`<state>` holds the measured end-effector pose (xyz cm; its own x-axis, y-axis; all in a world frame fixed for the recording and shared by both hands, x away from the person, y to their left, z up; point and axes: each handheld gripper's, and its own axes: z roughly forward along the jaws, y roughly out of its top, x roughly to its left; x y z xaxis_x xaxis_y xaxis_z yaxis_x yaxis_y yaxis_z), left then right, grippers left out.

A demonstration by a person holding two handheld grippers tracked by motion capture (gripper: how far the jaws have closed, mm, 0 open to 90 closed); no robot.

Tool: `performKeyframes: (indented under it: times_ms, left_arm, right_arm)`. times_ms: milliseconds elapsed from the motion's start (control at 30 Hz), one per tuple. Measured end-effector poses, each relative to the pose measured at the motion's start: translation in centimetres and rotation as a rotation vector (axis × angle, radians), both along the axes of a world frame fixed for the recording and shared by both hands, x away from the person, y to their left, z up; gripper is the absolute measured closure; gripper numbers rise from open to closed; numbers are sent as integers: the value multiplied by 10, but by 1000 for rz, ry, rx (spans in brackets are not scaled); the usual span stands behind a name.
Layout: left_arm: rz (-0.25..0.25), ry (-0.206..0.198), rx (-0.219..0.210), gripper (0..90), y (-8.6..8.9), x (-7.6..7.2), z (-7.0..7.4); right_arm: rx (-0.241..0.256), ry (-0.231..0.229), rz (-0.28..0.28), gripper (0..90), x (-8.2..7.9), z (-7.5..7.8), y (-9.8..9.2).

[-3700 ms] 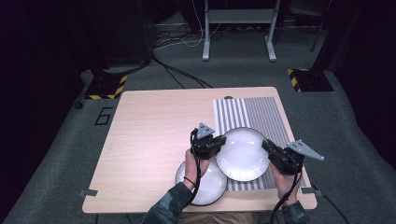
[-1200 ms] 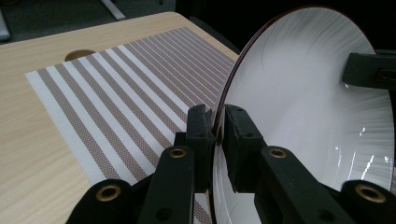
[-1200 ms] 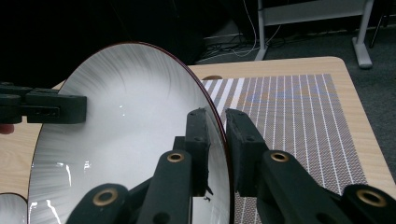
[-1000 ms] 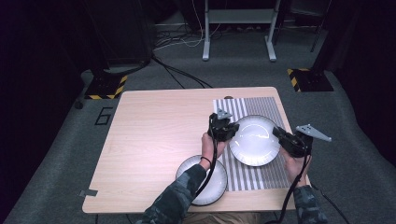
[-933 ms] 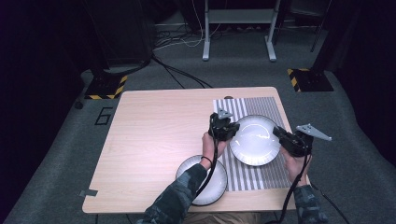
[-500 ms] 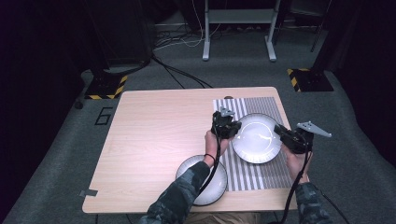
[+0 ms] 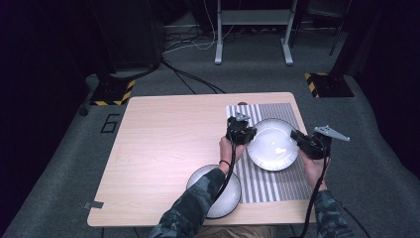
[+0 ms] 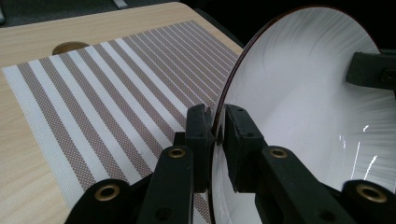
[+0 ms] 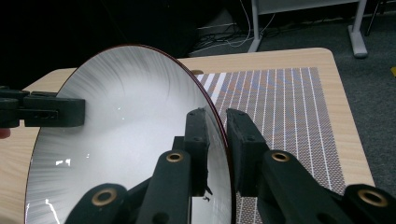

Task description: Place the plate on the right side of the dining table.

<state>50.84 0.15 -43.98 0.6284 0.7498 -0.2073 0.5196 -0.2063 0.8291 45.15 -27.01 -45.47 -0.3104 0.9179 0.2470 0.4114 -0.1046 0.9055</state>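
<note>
To the left of the left tool [image 7: 246, 135] the bare table [image 7: 168, 134] lies open for passing, while the white plate [image 7: 273, 144] spans the gap to the right tool [image 7: 302, 141], and a second plate [image 7: 216, 191] sits behind toward the person.

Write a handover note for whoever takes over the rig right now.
Left gripper: shut on the white plate, clamped on its left rim.
Right gripper: shut on the same plate's opposite rim.
The plate is held between both grippers over the striped placemat; whether it touches the mat cannot be told.
Second plate lies at the near table edge, overlapping the mat's left border.
Done: plate gripped on both sides and brought over the mat.
Left: probably set it flat on the mat, then open both grippers.
</note>
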Motion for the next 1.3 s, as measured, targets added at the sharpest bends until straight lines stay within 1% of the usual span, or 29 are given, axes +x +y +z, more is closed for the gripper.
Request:
performKeyframes:
  times_ms: [200, 400, 500, 733, 800, 933, 1033, 1100, 1200, 1233, 1300]
  left_arm:
    - [7, 23, -2, 799, -4, 7, -6]
    - [24, 35, 8, 797, -8, 13, -10]
    - [29, 48, 13, 796, -9, 16, -13]
    - [54, 66, 11, 794, -11, 20, -18]
    - [59, 77, 14, 794, -11, 21, -21]
    - [80, 85, 10, 793, -12, 23, -26]
    - [97, 81, 9, 792, -13, 24, -29]
    - [99, 91, 13, 791, -13, 25, -31]
    - [117, 96, 10, 787, -14, 27, -36]
    - [123, 108, 12, 785, -14, 27, -38]
    - [134, 110, 8, 782, -15, 28, -42]
  right_arm:
    - [-1, 13, 4, 787, 7, -5, -4]
    - [9, 25, 3, 785, 15, -11, -6]
    - [9, 32, 5, 783, 19, -13, -8]
    - [5, 39, 15, 780, 28, -16, -9]
    - [8, 47, 17, 781, 30, -18, -9]
    - [19, 67, 21, 781, 35, -24, -10]
    - [30, 72, 22, 781, 38, -27, -10]
    - [34, 73, 23, 782, 40, -30, -11]
    - [42, 86, 23, 782, 43, -33, -11]
    - [48, 91, 24, 781, 44, -35, -11]
    - [53, 96, 26, 783, 46, -38, -11]
